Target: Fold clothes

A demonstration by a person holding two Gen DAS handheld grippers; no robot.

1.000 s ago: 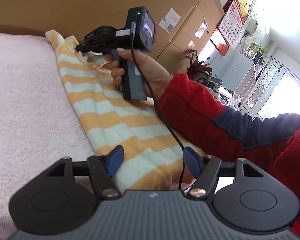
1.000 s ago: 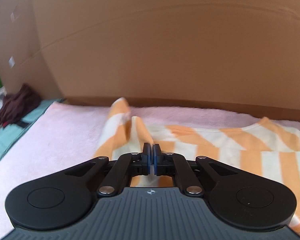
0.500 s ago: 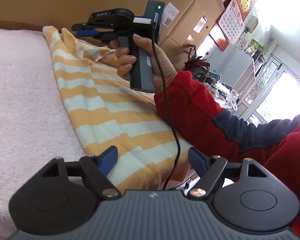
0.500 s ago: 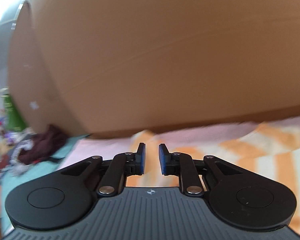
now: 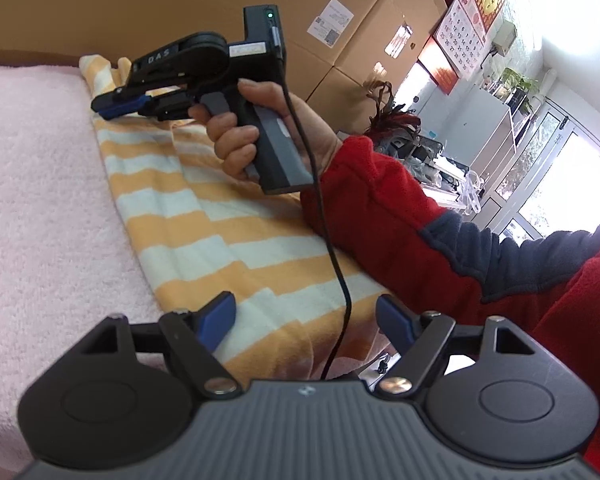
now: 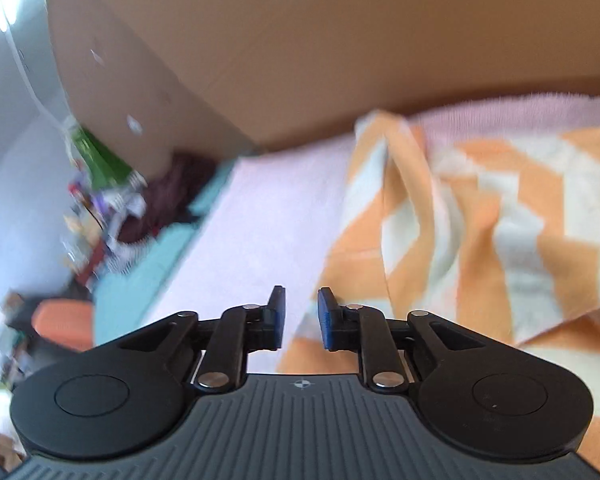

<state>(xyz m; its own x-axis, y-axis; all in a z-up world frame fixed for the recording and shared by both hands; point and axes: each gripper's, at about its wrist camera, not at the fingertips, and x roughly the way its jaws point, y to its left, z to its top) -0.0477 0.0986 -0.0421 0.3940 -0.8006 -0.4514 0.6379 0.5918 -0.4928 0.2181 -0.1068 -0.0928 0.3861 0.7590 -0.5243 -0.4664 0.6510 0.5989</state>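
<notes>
Pink towel (image 5: 40,184) is your work surface; the striped garment (image 5: 204,232) lies on it in a long strip, far end bunched. Your left gripper (image 5: 306,314), fingers wide apart, hovers over the near hem. Your right gripper (image 6: 301,316), fingers slightly apart and empty, hangs above the far end, probably to re-grip.

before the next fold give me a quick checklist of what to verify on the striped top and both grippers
1. Left gripper open, nothing between its fingers: ok.
2. Right gripper open, not holding cloth: ok.
3. Striped top lying on the pink towel: ok.
4. Top flat: not ok, far end is bunched.
5. Cable clear of the cloth: not ok, it hangs across the top.
6. Near hem straight: cannot tell, hidden by the gripper body.
</notes>
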